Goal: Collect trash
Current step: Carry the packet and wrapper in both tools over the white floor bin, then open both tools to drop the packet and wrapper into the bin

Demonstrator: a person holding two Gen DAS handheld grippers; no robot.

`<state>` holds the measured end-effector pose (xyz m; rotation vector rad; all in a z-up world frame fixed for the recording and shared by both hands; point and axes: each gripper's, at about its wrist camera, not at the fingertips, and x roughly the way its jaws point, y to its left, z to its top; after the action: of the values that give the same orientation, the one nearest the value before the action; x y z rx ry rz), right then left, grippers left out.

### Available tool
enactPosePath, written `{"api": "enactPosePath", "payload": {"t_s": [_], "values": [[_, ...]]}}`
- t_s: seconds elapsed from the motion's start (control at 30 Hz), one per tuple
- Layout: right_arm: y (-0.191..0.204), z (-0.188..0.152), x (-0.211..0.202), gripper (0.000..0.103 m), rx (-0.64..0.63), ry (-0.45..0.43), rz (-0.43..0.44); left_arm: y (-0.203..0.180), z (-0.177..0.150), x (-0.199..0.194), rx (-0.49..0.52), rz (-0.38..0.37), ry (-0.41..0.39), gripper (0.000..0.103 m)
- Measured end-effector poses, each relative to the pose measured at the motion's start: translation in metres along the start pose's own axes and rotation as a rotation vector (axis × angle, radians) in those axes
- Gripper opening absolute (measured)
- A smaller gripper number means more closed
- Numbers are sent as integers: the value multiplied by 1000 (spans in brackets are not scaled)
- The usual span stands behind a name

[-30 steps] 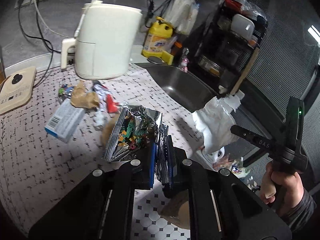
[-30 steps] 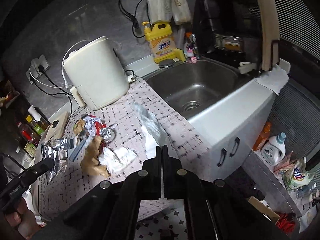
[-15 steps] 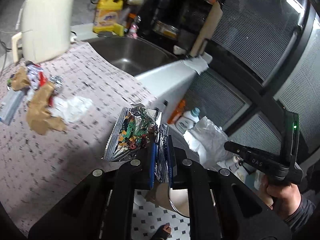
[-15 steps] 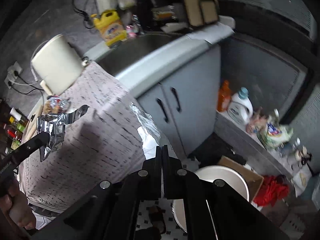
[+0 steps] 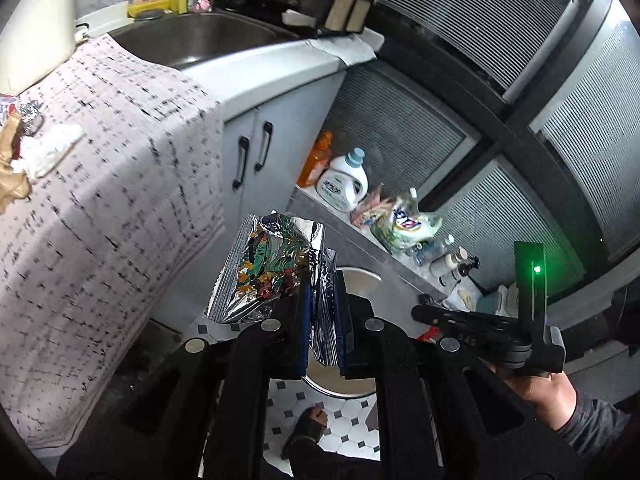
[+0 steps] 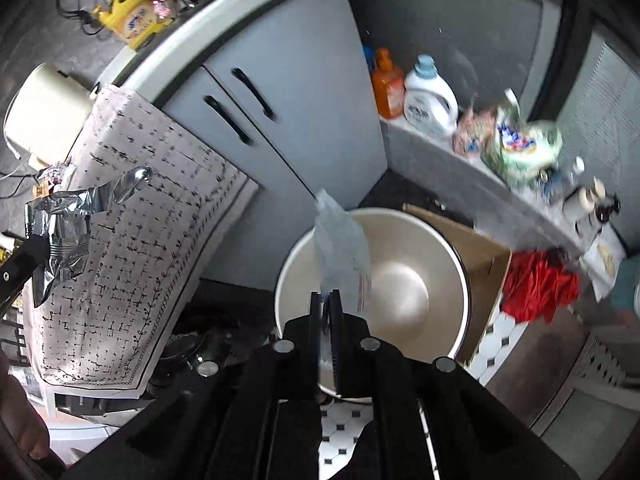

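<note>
Shiny crinkled foil wrapper (image 5: 272,268); smooth glossy metal bowl (image 6: 404,280)

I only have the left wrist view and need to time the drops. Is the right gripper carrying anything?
Observer: Yes, a pale wrapper is between the jaws of the right gripper, which are opening.
Operator: Is it lined up with the bin?
Observer: Yes. Seen along the fingers, the wrapper lies across the open mouth of the bin.
Operator: Is there room for my foil bag too?
Observer: Likely. The part of the bin's inside that shows looks bare.
</note>
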<state>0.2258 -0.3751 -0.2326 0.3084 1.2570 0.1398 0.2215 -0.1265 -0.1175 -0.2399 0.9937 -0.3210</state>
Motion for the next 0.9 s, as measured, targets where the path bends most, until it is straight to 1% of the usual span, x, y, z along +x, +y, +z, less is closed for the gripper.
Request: {"api": "enactPosePath", "payload": {"t_s": [0.03,0.07,0.13,0.33,0.47,0.5,0.63,0.7,0.77,0.8,0.83,0.87,0.9], "values": [[-6,-3,-1,57,18,0,-3,-3,-2,3,1,-2,4,11],[-11,-5,-5,64,31,-17,-10,-5,-4,6,0,-4,9,11],[-17,-9,-12,64,32,-30,-7,-10,-10,11,-6,-14,20,11],[-47,-13,-44,72,52,-67,-14,-35,-34,33,-7,-58,48,11],[-67,-16,-71,77,62,-114,-26,-59,-48,48,11,-90,66,11],[-73,-18,-79,78,66,-128,-32,-65,-50,53,19,-100,70,11],[-90,-24,-103,86,80,-184,-63,-83,-54,67,39,-123,84,11],[-99,-27,-114,88,90,-206,-75,-89,-56,74,40,-133,96,11],[-106,-30,-122,88,93,-216,-83,-94,-58,80,41,-146,105,17],[-109,-31,-124,88,93,-219,-88,-95,-59,82,43,-150,109,25],[-111,-32,-126,88,94,-222,-94,-96,-60,84,42,-152,110,36],[-113,-33,-128,88,97,-225,-97,-97,-60,85,39,-156,109,41],[-116,-34,-130,88,100,-227,-98,-96,-61,86,35,-159,108,50]]}}
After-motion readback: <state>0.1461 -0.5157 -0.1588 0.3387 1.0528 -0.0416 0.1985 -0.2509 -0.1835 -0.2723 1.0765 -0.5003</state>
